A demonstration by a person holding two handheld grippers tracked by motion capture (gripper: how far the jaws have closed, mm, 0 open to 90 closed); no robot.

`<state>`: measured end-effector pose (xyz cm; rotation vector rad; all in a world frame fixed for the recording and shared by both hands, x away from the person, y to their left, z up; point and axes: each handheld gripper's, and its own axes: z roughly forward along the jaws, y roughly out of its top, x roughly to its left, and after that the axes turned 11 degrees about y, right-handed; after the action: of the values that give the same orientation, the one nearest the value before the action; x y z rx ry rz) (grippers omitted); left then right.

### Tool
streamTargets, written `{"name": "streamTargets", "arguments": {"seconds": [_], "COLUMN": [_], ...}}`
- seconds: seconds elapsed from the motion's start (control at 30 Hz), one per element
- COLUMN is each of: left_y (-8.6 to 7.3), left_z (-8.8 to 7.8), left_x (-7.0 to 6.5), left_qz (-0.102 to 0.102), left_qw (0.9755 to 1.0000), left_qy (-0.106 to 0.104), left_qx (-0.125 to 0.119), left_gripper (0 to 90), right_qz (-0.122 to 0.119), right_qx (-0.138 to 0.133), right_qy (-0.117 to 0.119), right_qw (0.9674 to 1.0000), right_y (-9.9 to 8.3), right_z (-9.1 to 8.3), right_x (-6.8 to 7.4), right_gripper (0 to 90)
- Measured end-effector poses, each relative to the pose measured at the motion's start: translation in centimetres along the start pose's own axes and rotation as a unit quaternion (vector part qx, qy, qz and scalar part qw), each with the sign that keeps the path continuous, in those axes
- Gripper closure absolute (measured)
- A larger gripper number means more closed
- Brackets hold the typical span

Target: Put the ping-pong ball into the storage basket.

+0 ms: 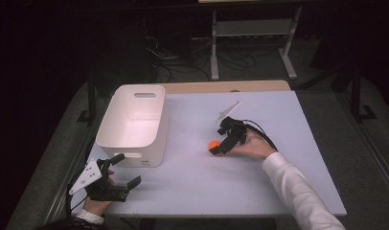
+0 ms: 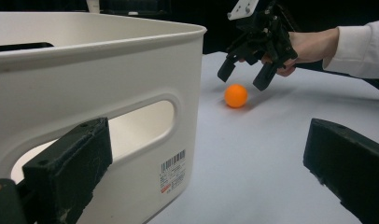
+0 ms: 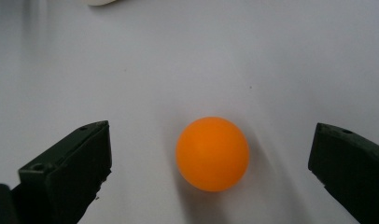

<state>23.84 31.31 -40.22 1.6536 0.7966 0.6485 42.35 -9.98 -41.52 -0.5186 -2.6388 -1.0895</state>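
An orange ball [image 1: 213, 143] [image 2: 236, 95] [image 3: 212, 153] lies on the white table near its middle. My right gripper [image 1: 219, 146] [image 2: 245, 74] [image 3: 211, 172] hovers just over it, open, with one jaw on each side of the ball and not touching it. A white plastic bin [image 1: 131, 122] [image 2: 85, 88] with handle cut-outs stands at the left of the table and looks empty. My left gripper [image 1: 126, 169] [image 2: 206, 172] is open near the table's front left corner, just in front of the bin's near wall, with nothing between its jaws.
The table top [image 1: 259, 182] ends close behind my left hand at the front edge. A metal shelf frame [image 1: 252, 38] and loose cables [image 1: 183, 62] sit on the floor beyond the far edge. A barcode label [image 2: 172, 171] is stuck low on the bin's near wall.
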Motion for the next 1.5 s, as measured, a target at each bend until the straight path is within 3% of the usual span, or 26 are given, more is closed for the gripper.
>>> {"name": "streamTargets", "arguments": {"seconds": [0.27,1.1,1.5], "left_y": [0.0,0.0,0.0], "left_z": [0.0,0.0,0.0], "left_x": [-0.1,-0.1,-0.1], "left_qz": [-0.002,-0.002,-0.003], "left_qw": [1.0000,1.0000,1.0000], "left_qy": [0.000,0.000,0.000], "left_qx": [0.001,0.000,0.000], "left_gripper": [0.7,0.7,0.7], "right_qz": [0.003,0.020,0.005], "right_qx": [0.005,0.022,0.022], "right_qy": [0.007,0.005,0.012], "right_qw": [1.0000,0.9996,0.9997], "right_y": [-0.1,-0.3,-0.3], "right_z": [0.1,0.9,1.3], "right_x": [-0.2,-0.8,-0.7], "right_gripper": [12.1,36.9,48.4]}}
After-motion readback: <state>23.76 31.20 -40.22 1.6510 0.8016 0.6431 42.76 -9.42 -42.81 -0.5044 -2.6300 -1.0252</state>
